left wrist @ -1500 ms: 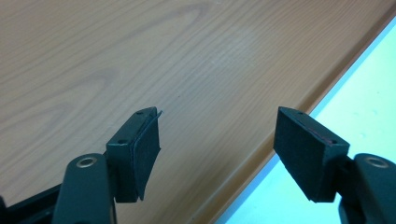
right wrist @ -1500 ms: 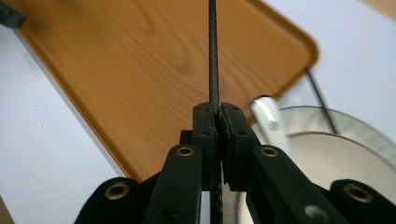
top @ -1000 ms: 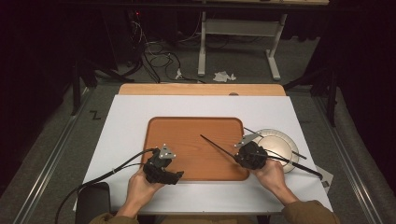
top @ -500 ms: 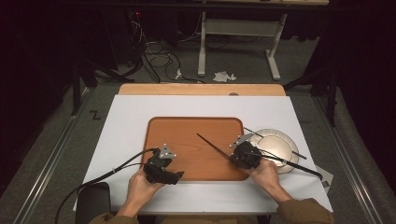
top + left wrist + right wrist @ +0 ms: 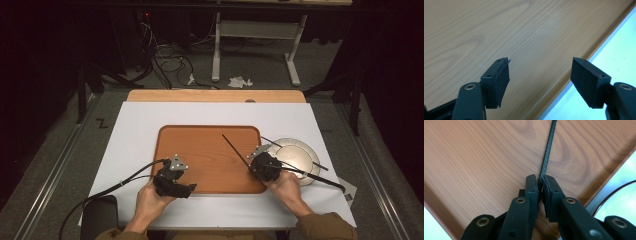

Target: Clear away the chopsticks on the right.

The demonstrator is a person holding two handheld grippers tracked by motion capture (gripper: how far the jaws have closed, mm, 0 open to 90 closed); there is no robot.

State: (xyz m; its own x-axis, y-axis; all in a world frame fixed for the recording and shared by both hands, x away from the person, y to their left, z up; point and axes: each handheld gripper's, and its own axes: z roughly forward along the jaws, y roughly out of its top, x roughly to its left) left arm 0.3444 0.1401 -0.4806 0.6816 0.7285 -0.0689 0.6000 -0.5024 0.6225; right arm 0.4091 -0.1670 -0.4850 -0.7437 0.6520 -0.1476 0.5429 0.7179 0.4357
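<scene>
From the high view: black chopstick slanting up and to the left out of the right gripper, free end out over the wooden tray, near end caught between the jaws at the tray's right edge; second chopstick lying across the pale plate just to the right of the tray; left gripper at the tray's near edge, well apart from the held stick, both hands resting low over the white table. Along the left gripper view: left gripper with jaws standing wide, nothing between the pads, bare tray wood beneath and a strip of white table at the right, the tray's rim running diagonally under the gap. Along the right gripper view: right gripper with jaws narrow, just now easing apart yet close on either side of the black chopstick, pads against the stick as far as can be told; stick running straight up from the pad tips, across the tray and out at the top of the view; curved rim of the plate at the lower right, beyond the tray's edge
</scene>
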